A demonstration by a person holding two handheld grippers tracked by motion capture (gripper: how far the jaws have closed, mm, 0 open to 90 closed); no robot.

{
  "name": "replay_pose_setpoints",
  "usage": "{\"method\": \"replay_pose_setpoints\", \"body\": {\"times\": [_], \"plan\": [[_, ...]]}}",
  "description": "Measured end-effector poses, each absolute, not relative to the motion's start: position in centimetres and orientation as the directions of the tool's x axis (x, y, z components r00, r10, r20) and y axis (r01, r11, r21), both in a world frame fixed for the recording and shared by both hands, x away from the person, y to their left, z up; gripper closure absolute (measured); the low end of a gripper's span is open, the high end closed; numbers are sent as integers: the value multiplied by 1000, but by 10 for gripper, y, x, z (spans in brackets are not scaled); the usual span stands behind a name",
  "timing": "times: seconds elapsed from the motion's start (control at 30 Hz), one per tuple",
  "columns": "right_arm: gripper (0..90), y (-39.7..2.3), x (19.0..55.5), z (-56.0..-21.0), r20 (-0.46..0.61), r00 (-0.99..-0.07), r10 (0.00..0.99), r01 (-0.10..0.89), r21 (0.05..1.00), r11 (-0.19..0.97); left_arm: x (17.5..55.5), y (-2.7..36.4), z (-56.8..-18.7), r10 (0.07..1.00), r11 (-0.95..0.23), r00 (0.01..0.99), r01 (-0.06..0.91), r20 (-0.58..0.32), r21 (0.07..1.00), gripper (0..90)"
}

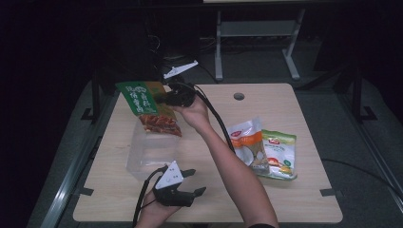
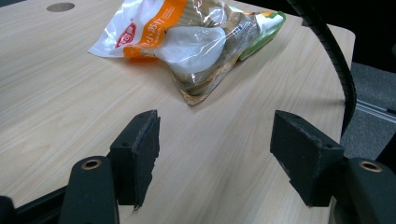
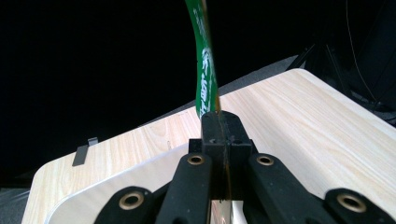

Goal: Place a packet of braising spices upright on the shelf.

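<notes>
My right gripper [image 1: 165, 99] is shut on the edge of a green snack bag [image 1: 145, 107] and holds it in the air over a clear plastic box [image 1: 147, 154] at the table's left. In the right gripper view the jaws [image 3: 219, 122] are pressed together on the bag's green edge [image 3: 204, 70], which rises upright from them. Near the front edge my left gripper [image 1: 196, 181] stands open with nothing between its pads [image 2: 140, 154], just above the bare wood. It points toward an orange-and-white snack bag [image 2: 182, 42].
The orange-and-white bag [image 1: 247, 142] lies at the table's right, overlapping a green-and-white bag [image 1: 281, 154]. The right gripper's black cable [image 1: 216, 118] runs along the person's forearm. A round hole [image 1: 239, 96] sits near the table's far edge. The clear box's rim [image 3: 116, 186] lies below the right jaws.
</notes>
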State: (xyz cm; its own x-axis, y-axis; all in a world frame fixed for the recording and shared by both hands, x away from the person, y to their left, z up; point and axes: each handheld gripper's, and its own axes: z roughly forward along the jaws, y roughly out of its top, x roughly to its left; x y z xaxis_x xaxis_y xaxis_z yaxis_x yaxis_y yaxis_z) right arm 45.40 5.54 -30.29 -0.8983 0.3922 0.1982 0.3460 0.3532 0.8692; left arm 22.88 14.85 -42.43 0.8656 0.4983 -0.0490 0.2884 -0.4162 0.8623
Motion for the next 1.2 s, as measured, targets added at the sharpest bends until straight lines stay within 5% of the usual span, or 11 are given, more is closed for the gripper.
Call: {"method": "replay_pose_setpoints", "body": {"times": [0.97, 1.2], "plan": [[891, 44, 469, -344, 255, -862, 438, 423, 838, 345, 234, 148, -426, 507, -410, 860, 295, -53, 863, 326], [636, 33, 465, -334, 238, -862, 448, 421, 829, 369, 236, 150, -425, 514, -414, 856, 301, -52, 859, 308]]}}
